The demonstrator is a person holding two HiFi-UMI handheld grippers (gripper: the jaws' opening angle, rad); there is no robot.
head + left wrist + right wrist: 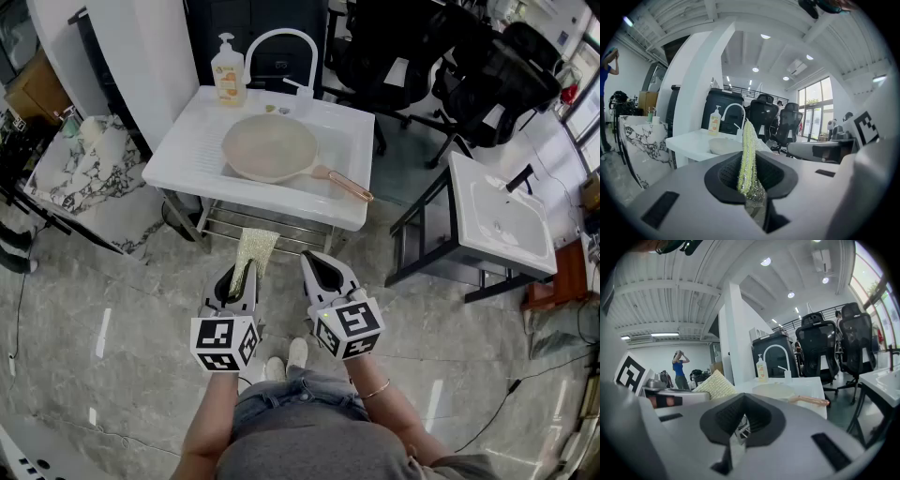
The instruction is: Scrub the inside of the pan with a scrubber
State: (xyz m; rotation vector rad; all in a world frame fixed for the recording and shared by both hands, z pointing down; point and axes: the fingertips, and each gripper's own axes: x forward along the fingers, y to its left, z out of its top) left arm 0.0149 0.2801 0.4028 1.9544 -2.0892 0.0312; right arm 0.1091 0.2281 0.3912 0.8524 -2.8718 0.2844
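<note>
A beige pan (270,147) with a copper-pink handle (343,184) lies on the white sink stand (187,155) ahead of me. The left gripper (240,274) is shut on a glittery yellow-green scrubber (254,247), which sticks up and forward from its jaws, well short of the stand. In the left gripper view the scrubber (748,157) stands edge-on between the pads, with the pan (723,145) far behind it. My right gripper (320,269) is beside the left one, shut with nothing in it. The right gripper view shows the pan (776,391) and the scrubber (715,385) at its left.
A soap bottle (228,70) and a white arched faucet (281,39) stand at the back of the sink. A second white sink (497,220) is at the right, black office chairs (412,47) behind, a marble table (84,169) at the left. A person (678,366) stands far off.
</note>
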